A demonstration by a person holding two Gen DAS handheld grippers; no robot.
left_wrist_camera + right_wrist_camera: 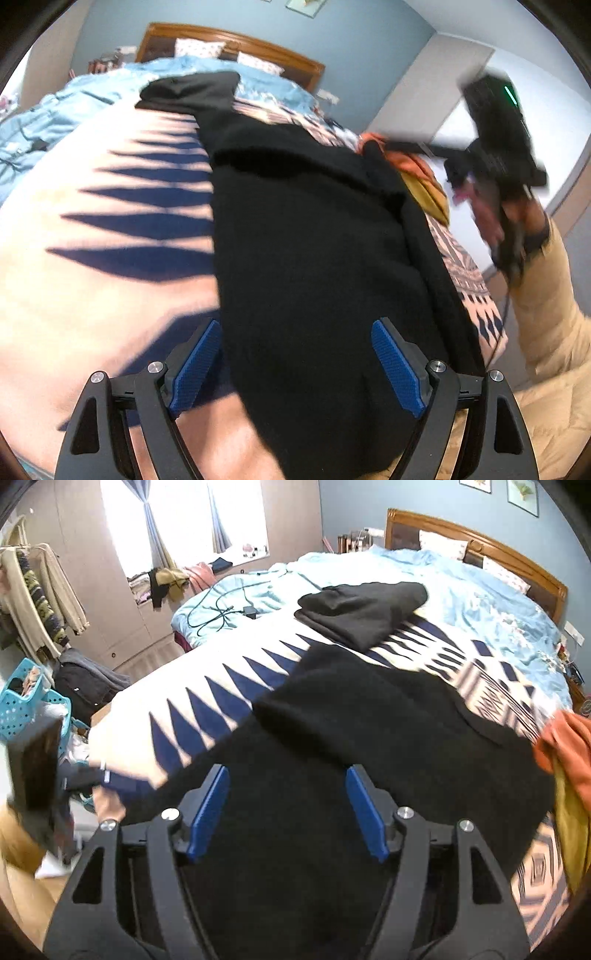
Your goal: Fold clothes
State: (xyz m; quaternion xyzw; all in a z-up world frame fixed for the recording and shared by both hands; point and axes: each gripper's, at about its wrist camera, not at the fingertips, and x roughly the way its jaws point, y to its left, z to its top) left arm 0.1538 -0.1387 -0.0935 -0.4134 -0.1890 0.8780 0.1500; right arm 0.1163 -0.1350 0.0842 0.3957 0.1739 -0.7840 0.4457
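Observation:
A large black garment [314, 240] [332, 757] lies spread lengthwise on a cream blanket with navy triangles [110, 206] [207, 709]. My left gripper [295, 363] hovers open over the garment's near end, its left pad over the blanket at the garment's edge and its right pad over the black cloth. My right gripper [288, 810] is open too, just above the same cloth with nothing between its blue pads. A second black garment [192, 92] [362, 613] lies folded farther up the bed. Both views are motion-blurred at the sides.
Orange and mustard clothes [421, 177] [569, 753] are piled at the bed's right edge. A blue duvet [461, 587], a charger cable [218, 613] and a wooden headboard [480, 542] lie beyond. A teal basket [22, 705] and a clothes rack [33, 590] stand on the left. A tan sleeve [546, 295] shows on the right.

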